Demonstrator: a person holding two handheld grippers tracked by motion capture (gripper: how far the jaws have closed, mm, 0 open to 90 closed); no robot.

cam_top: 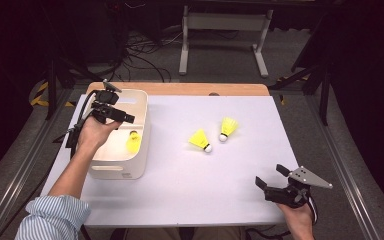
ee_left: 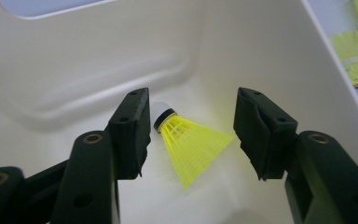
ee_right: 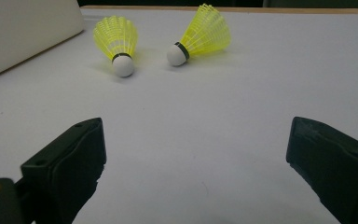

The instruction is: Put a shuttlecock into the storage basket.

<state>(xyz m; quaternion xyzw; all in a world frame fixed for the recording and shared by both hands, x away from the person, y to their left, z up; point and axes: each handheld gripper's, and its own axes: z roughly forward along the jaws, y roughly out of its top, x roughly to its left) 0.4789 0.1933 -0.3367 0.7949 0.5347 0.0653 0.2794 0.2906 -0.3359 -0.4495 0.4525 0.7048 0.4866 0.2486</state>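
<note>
Inside the bin: the left gripper (ee_left: 191, 126) hangs over the white rectangular plastic bin (cam_top: 138, 102), its black jaws spread apart and pressing on nothing.
Shuttlecock in the bin: a yellow plastic shuttlecock with a white cork tip (ee_left: 191, 142) lies on its side on the bin's floor, seen between the two jaws and free of both pads; from above it shows near the bin's right wall (cam_top: 133, 141).
Left hand (cam_top: 92, 134): over the bin's left part, striped sleeve trailing toward the bin's near side.
Loose shuttlecocks: two more yellow shuttlecocks (cam_top: 200, 140) (cam_top: 227, 128) lie on the pale table top (cam_top: 180, 190) to the right of the bin, near each other but apart.
Right gripper (cam_top: 272, 176): far right of the bin, near the table's front edge, jaws wide apart, nothing between them, pointing at the two loose shuttlecocks (ee_right: 117, 44) (ee_right: 199, 35).
</note>
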